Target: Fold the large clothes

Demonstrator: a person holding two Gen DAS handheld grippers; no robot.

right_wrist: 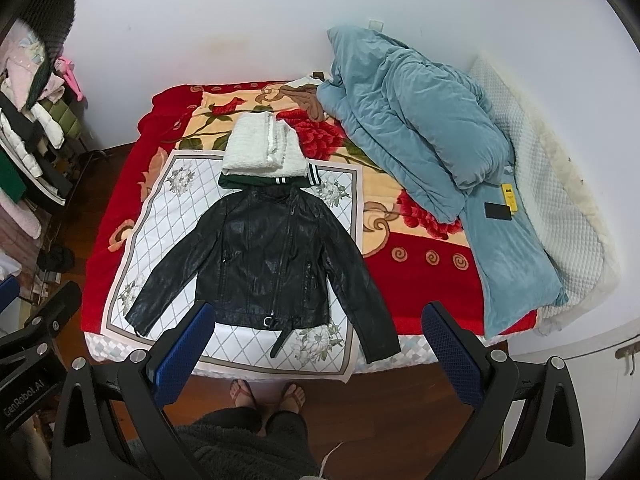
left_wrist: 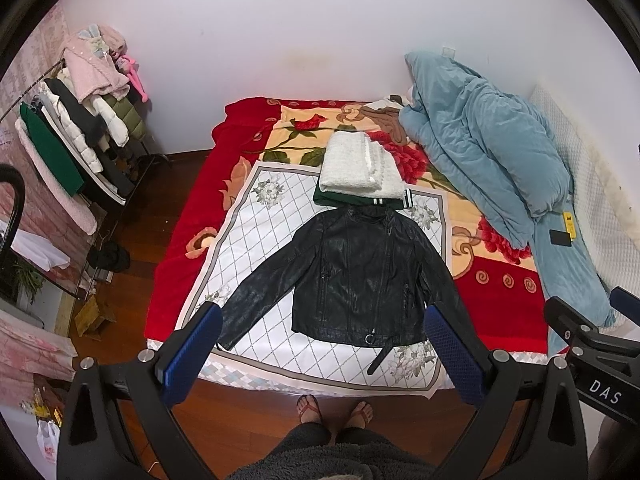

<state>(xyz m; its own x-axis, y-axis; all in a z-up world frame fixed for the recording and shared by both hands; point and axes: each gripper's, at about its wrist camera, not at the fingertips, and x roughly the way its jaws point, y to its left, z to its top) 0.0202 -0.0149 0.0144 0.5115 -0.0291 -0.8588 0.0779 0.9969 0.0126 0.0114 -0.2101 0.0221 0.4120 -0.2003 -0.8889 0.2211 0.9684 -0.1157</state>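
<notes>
A black leather jacket lies flat and face up on a white diamond-patterned cloth on the bed, both sleeves spread outward and a belt strap trailing from its hem. Behind its collar sits a stack of folded clothes: a white fluffy piece on a dark green one. My left gripper hangs open above the bed's near edge, nothing between its blue pads. My right gripper is likewise open and held high, clear of the jacket.
A rumpled blue duvet fills the bed's right side, with a black phone and a yellow item on it. A loaded clothes rack stands left. A person's feet in sandals stand on the wooden floor.
</notes>
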